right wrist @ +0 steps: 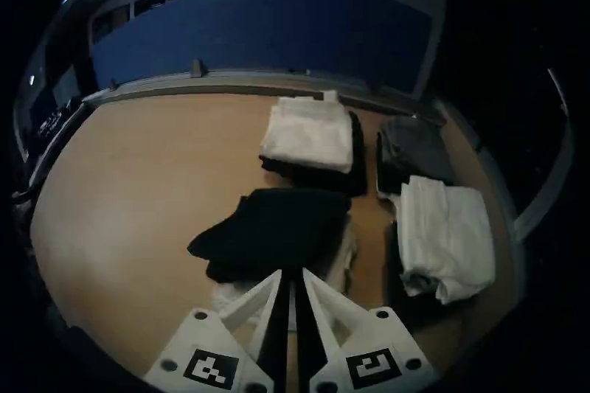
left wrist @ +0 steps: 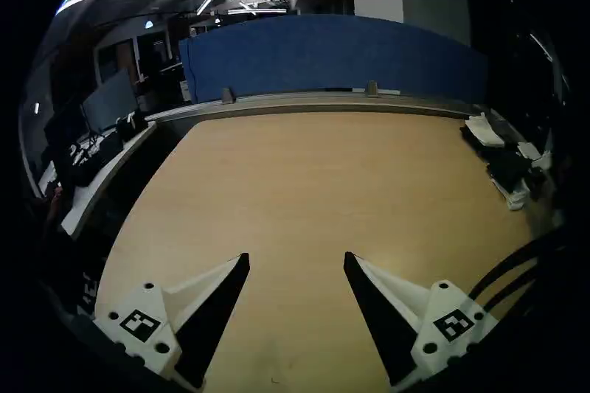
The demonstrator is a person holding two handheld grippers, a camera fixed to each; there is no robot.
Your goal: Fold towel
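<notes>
Towel pile (right wrist: pixel 276 234) on table (right wrist: pixel 133 194), second pile (right wrist: pixel 310 138) behind it, third pile (right wrist: pixel 446 238) right, partition (right wrist: pixel 258 32) behind table.

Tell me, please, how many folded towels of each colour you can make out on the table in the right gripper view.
White towels: 3
Black towels: 2
Dark grey towels: 1
Total: 6 visible; the stacks may hide more.

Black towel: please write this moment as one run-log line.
left gripper: open, over wooden table | right gripper: fingers nearly together at near edge of black towel, grip unclear
</notes>
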